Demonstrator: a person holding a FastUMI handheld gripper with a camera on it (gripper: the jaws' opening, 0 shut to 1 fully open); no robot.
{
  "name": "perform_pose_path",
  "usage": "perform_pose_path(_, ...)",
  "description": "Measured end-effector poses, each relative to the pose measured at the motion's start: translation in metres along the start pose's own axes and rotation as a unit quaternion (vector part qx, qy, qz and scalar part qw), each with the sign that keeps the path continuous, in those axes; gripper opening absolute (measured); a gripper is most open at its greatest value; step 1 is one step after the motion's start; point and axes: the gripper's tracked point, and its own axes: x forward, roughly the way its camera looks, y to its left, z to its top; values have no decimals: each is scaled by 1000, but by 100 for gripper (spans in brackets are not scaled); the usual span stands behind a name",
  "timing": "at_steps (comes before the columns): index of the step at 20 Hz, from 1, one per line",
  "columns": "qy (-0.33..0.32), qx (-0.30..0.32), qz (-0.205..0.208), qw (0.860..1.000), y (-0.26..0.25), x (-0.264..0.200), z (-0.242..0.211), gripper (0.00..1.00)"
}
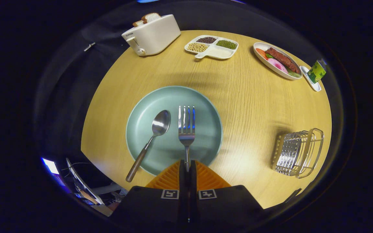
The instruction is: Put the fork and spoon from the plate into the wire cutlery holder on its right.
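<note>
Gripper view showed the fork [186, 127] on the plate [141, 111], tines pointing away, its handle running back between the fingers of the gripper [187, 168], which were closed tight on it, probably so it could be lifted end-first. The spoon [151, 139] lay just left of it, handle overhanging the rim. The holder [298, 152] stood well to the right on the table [254, 97], ready to receive both.
</note>
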Motion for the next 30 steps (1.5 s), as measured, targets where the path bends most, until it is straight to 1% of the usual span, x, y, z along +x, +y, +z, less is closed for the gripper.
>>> perform_pose_path(4,-5,-2,15,1000,-24,-49,-2,7)
perform_pose_path(6,-6,-13,7,1000,-49,-74,-2,7)
perform_pose_path(9,-1,-34,-16,999,-94,-106,-5,7)
perform_pose_path(12,22,-36,-28,999,-136,-121,-13,7)
perform_pose_path(15,59,-37,-39,997,-173,-124,-28,7)
perform_pose_path(19,105,-47,-61,992,-209,-113,-41,7)
perform_pose_path(23,158,-20,-32,987,-208,-97,-52,7)
perform_pose_path(25,180,-15,-30,983,-211,-90,-55,7)
perform_pose_path(30,206,5,-25,978,-213,-80,-58,8)
